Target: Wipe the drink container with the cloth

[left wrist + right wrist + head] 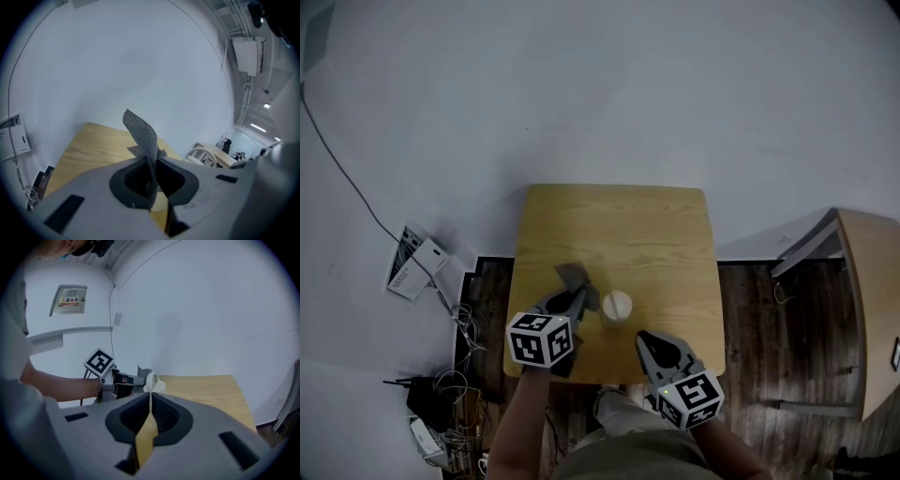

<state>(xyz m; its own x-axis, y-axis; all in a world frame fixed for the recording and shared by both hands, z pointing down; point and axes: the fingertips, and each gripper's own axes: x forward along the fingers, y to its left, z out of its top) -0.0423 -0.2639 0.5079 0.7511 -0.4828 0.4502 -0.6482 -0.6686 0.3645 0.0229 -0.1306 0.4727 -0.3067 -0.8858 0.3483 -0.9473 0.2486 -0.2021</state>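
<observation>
white and small, the drink container (616, 307) stands upright on the near part of the wooden counter (666, 234), closer to my edge than to the far one. just to its left is the grey mesh cloth (143, 136), pinched in my left gripper (579, 300). those jaws are pressed together on it, and a strip of the cloth stands up past the tips and folds over. from above, cloth and container look just beside each other, but i cannot tell whether they touch. my right gripper (150, 398) sits nearer to me, to the right of the container and apart from it. it points toward the container, its jaws pressed together with nothing between them. the counter stands against a pale wall, over a dark plank floor (769, 319). off to the left, a white box (417, 264) lies by the wall and tangled cables (455, 375) lie on the floor. off to the right shows part of a second counter (872, 309) with a wooden top.
</observation>
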